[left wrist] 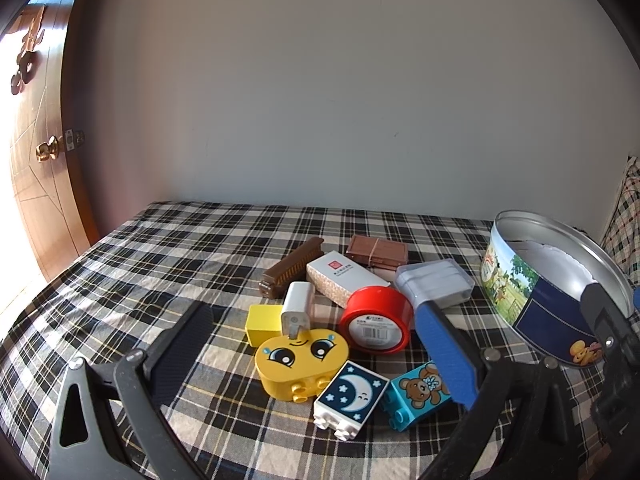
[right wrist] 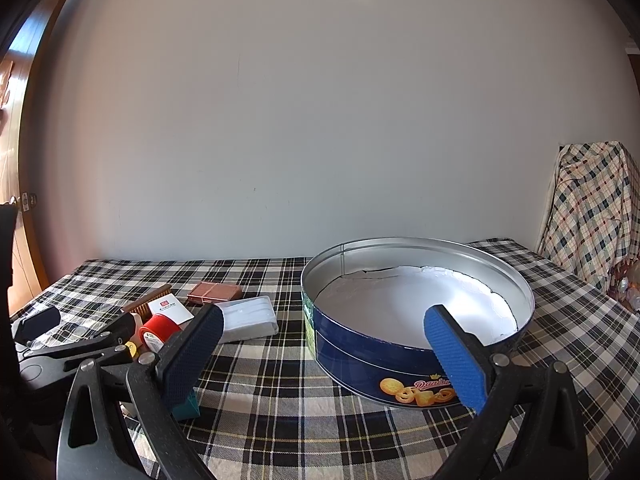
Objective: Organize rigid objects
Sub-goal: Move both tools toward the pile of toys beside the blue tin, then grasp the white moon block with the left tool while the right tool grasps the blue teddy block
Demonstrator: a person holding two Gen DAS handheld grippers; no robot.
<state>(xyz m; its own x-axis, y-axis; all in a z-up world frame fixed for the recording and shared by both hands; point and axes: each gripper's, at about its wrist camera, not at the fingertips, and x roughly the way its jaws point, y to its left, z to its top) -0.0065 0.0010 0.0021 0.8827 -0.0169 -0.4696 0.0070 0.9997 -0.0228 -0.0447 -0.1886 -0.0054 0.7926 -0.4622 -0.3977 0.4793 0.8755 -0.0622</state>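
A pile of small rigid objects lies on the plaid cloth in the left wrist view: a yellow face block [left wrist: 301, 360], a moon block [left wrist: 351, 397], a blue bear block [left wrist: 418, 394], a red tape roll [left wrist: 377, 319], a white charger [left wrist: 298, 307], a yellow cube [left wrist: 262, 323], a white box [left wrist: 345, 280], a brown brush [left wrist: 292, 267], a brown card pack [left wrist: 378, 252] and a clear case [left wrist: 434, 283]. My left gripper [left wrist: 316, 344] is open above the pile. A round blue cookie tin [right wrist: 416, 312] stands open and empty. My right gripper [right wrist: 328, 356] is open in front of the tin.
The table [right wrist: 256, 408] stands against a plain wall. A wooden door [left wrist: 44, 152] is at the left. A plaid cloth hangs over something at the far right [right wrist: 592, 216]. The left gripper's body shows at the left of the right wrist view [right wrist: 76, 348].
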